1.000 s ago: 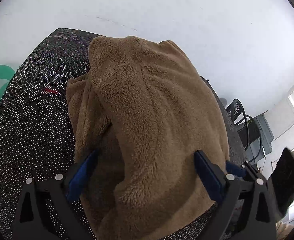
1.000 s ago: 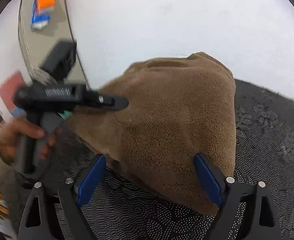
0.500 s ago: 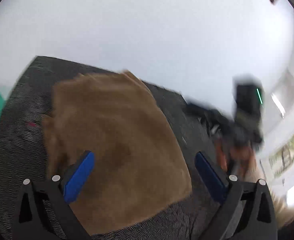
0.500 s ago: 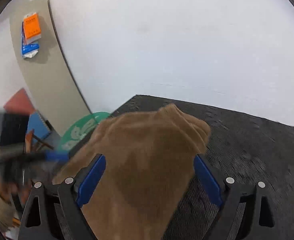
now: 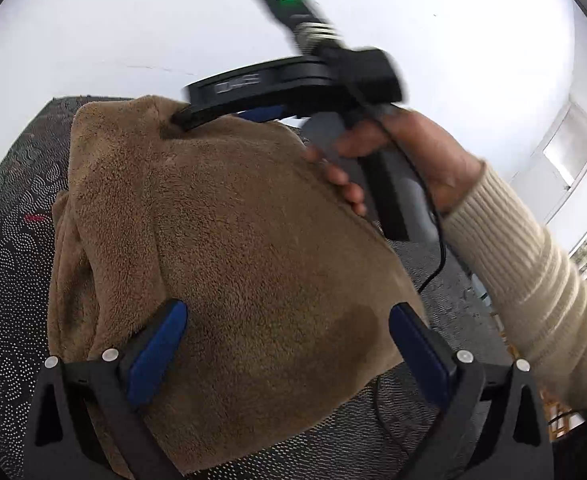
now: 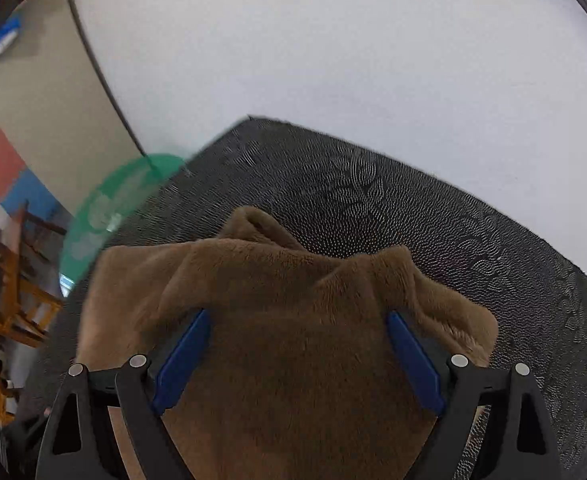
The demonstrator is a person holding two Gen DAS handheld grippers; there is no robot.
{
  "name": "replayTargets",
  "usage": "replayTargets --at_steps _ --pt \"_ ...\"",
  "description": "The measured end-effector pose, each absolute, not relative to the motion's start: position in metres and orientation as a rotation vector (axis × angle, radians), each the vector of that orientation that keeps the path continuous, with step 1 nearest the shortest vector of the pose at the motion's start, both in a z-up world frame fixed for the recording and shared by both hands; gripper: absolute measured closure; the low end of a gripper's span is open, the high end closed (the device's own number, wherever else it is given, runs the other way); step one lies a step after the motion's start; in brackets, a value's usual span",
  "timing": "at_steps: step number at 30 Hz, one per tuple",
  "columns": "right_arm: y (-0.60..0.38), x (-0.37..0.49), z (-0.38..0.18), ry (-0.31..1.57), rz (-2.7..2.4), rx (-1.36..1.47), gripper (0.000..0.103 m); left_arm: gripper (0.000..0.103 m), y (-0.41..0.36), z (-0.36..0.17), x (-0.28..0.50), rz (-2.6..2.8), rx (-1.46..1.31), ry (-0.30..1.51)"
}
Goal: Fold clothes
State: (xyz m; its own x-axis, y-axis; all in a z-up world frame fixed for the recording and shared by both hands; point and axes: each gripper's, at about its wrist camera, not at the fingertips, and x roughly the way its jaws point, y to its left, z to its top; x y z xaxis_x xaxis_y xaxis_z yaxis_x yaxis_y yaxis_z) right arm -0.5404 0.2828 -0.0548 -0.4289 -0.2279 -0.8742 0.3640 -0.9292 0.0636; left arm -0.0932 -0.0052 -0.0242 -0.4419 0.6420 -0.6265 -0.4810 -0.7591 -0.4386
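A brown fleece garment (image 5: 253,248) lies bunched and partly folded on a dark dotted tablecloth (image 5: 9,264). My left gripper (image 5: 287,312) hovers over its near part, open, blue pads wide apart with fleece beneath them. A hand in a cream ribbed sleeve (image 5: 533,280) holds my right gripper (image 5: 189,118), whose fingertips rest at the garment's far edge. In the right wrist view, the right gripper (image 6: 297,316) is open and straddles a raised hump of the fleece (image 6: 293,360). Its pads stand apart and are not pinching.
A green round object (image 6: 109,208) sits past the table's left corner, with orange-brown wooden frames (image 6: 9,304) beyond it. A white wall (image 6: 333,60) lies behind the table. A thin black cable (image 5: 437,264) trails from the right gripper over the cloth.
The right gripper has swept across from the garment's side to its far edge, entering the left wrist view with the hand. The left gripper shifted a little and rolled. Both jaws stayed wide.
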Motion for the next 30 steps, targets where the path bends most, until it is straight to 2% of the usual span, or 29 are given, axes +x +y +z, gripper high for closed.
replayTargets --at_steps 2,3,7,11,14,18,21,24,28,30 --pt "0.277 -0.549 -0.068 0.233 -2.346 1.496 0.01 0.002 -0.002 -0.025 -0.093 2.213 -1.058 -0.229" --pt "0.276 -0.551 -0.072 0.251 -2.328 1.522 0.007 0.002 -0.002 -0.025 -0.093 2.212 -1.056 -0.229" --pt "0.287 -0.543 -0.07 0.225 -2.336 1.495 0.005 0.002 -0.003 -0.026 -0.1 2.194 -1.055 -0.263" --pt "0.306 -0.522 -0.043 0.102 -2.384 1.335 0.005 0.002 -0.005 -0.019 -0.108 2.156 -1.087 -0.298" --pt "0.33 -0.485 -0.013 0.021 -2.409 1.184 0.005 0.002 -0.021 -0.003 -0.118 2.14 -1.103 -0.429" --pt "0.355 -0.414 0.011 0.035 -2.43 1.026 0.005 0.001 -0.037 0.024 -0.131 2.222 -1.016 -0.477" --pt "0.363 -0.361 0.007 0.055 -2.411 0.972 0.005 0.001 -0.039 0.028 -0.147 2.236 -0.995 -0.52" --pt "0.356 -0.315 -0.005 0.124 -2.393 0.945 0.005 0.001 -0.034 0.013 -0.155 2.243 -1.091 -0.47" --pt "0.337 -0.303 -0.038 0.24 -2.465 1.039 0.005 0.001 -0.029 -0.015 -0.144 2.263 -1.18 -0.407" --pt "0.341 -0.308 -0.051 0.191 -2.48 1.114 0.005 0.001 -0.029 -0.018 -0.14 2.277 -1.172 -0.39"
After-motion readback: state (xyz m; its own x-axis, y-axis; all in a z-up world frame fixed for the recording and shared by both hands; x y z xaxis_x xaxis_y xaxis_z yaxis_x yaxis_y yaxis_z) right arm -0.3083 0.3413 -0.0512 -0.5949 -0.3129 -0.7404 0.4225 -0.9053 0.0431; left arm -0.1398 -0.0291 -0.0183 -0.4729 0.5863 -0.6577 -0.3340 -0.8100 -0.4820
